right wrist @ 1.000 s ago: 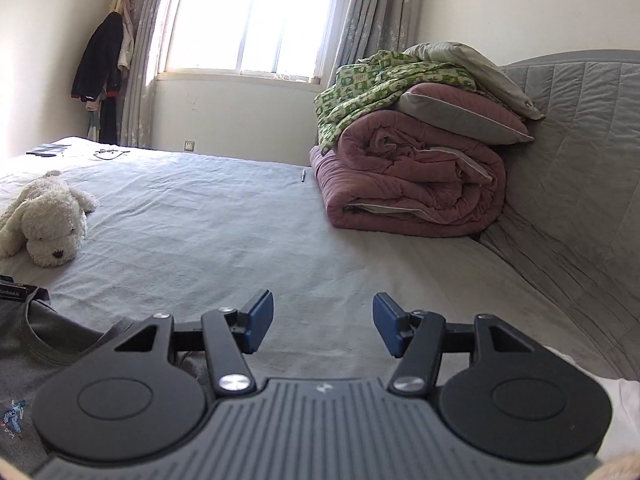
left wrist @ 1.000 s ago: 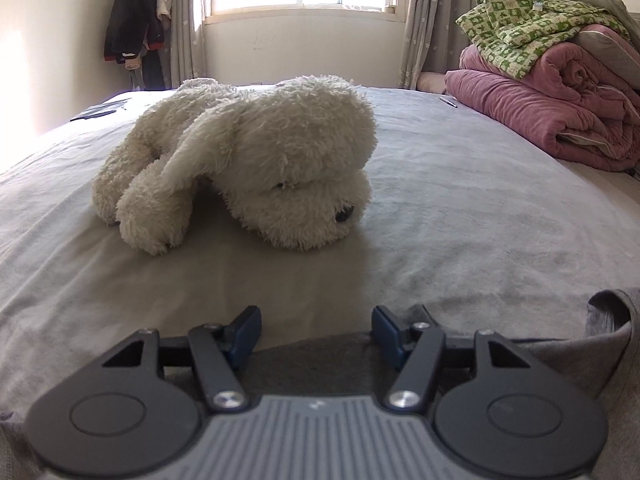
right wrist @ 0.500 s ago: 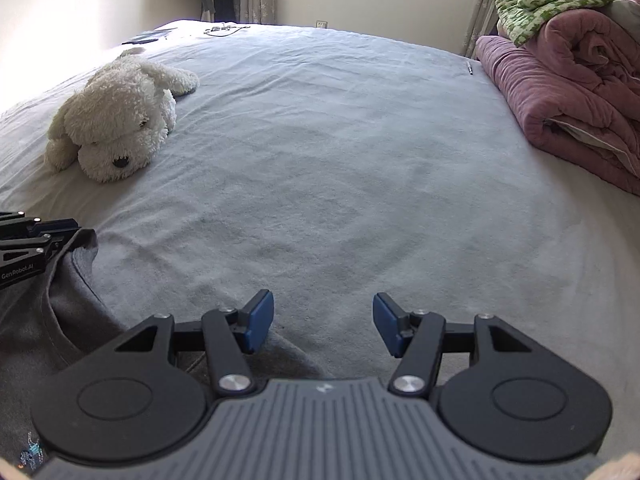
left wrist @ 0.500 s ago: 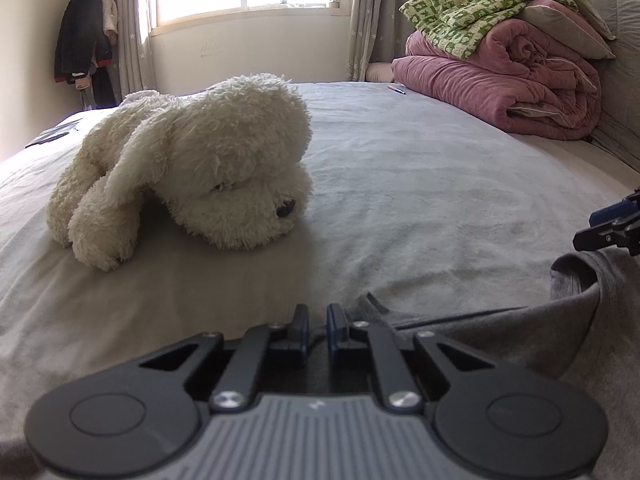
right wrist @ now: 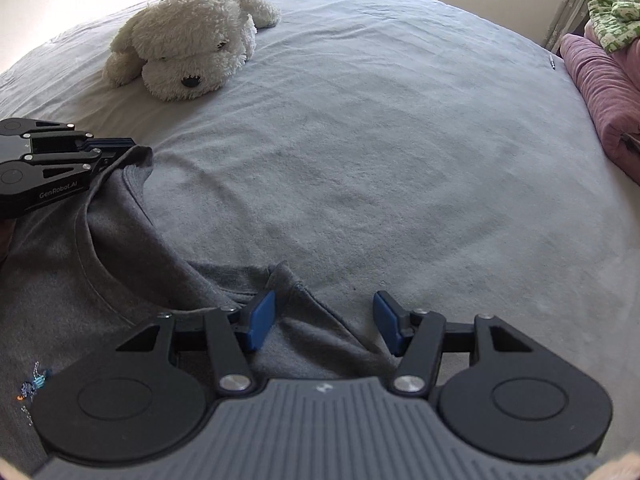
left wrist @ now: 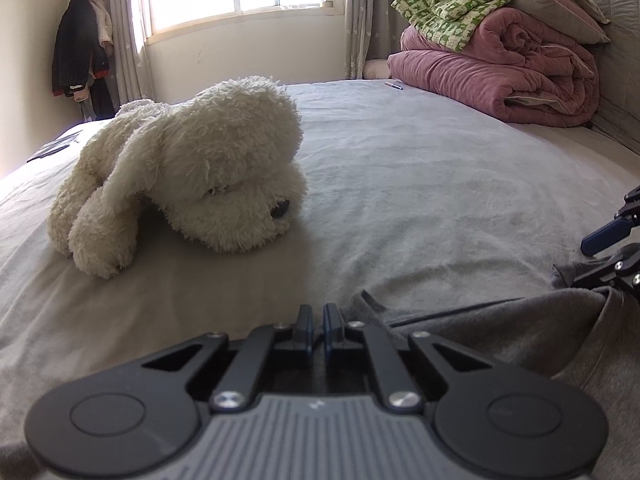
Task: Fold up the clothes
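A grey shirt [right wrist: 100,272] lies spread at the near edge of the bed, collar toward the middle. My left gripper [left wrist: 318,318] has its jaws closing tight on one shoulder corner of the shirt [left wrist: 500,340]; the right wrist view shows that gripper [right wrist: 124,148] pinching the fabric at the left. My right gripper [right wrist: 324,320] stands open over the other shoulder, with cloth lying between its blue pads [right wrist: 260,320] and not pressed. In the left wrist view the right gripper [left wrist: 592,258] shows at the right edge.
A white plush dog [left wrist: 192,168] [right wrist: 188,40] lies on the grey bed sheet [right wrist: 380,140] beyond the shirt. Folded pink and green quilts [left wrist: 500,76] are stacked at the far right by the headboard. Dark clothes [left wrist: 78,56] hang in the far left corner.
My left gripper's jaws went from wide apart to shut on the shirt's shoulder. My right gripper tipped downward and came to the other shoulder, still open.
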A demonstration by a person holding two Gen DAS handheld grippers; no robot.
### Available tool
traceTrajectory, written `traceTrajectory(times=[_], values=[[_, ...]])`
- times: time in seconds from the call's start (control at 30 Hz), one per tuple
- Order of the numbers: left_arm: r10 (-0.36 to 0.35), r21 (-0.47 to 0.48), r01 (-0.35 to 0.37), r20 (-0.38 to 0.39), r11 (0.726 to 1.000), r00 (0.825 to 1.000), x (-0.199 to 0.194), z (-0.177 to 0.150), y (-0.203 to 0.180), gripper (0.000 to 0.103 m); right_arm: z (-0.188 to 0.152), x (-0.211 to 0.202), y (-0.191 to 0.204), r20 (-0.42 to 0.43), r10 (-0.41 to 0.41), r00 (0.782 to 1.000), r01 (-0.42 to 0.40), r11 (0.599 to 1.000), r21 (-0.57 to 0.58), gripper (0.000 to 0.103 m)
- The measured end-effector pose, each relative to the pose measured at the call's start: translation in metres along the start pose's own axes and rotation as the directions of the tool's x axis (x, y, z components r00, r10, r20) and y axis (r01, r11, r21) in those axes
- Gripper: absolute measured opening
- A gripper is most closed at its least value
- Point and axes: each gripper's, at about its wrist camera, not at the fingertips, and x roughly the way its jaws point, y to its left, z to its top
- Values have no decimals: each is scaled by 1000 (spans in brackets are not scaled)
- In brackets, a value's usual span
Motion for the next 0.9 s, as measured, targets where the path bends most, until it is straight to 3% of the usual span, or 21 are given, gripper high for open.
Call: traceTrajectory(times=[0.07,0.13,0.17,0.23,0.3,0.33,0.4,0.47,0.57,0.63,0.73,0.8,0.9], values=[[4,5,-4,2,1000,1000,-1,0,-1,3,-2,1,3,-1,10,1000,-10,1000,-1,51],[9,11,-9,8,1000,1000,-2,1,-3,2,-4,-1,10,11,35,999,-35,999,-15,22],[12,13,-12,11,1000,1000,-2,1,-4,2,-6,-2,17,20,17,1000,-16,999,-38,19],[26,-15,-25,36,1000,999,-6,3,-1,2,-9,-4,33,49,-49,998,53,995,-80,12],[41,-40,-37,91,998,995,-14,6,3,2,-15,-8,48,109,-157,982,169,980,-104,6],[46,-52,-40,119,998,992,-19,7,5,1,-19,-11,55,150,-220,964,237,966,-107,6],[59,-68,-48,172,997,983,-25,9,7,1,-25,-16,63,251,-354,901,385,919,-87,5],[98,-67,-85,228,994,969,-29,9,5,1,-27,-19,64,315,-413,855,446,894,-38,5],[154,-52,-145,300,988,941,-32,9,2,0,-25,-6,68,338,-496,800,535,844,-27,4],[161,-19,-162,283,987,945,-23,7,-2,0,-24,11,69,319,-537,781,584,808,-71,0],[176,5,-183,236,983,956,-15,8,-6,0,-26,32,52,227,-516,826,539,841,-48,0],[135,-29,-132,186,991,973,-16,9,3,4,-27,28,46,230,-510,829,530,847,-31,0],[59,-93,-49,111,994,992,-17,12,19,15,-22,16,41,221,-470,854,483,876,-6,15]])
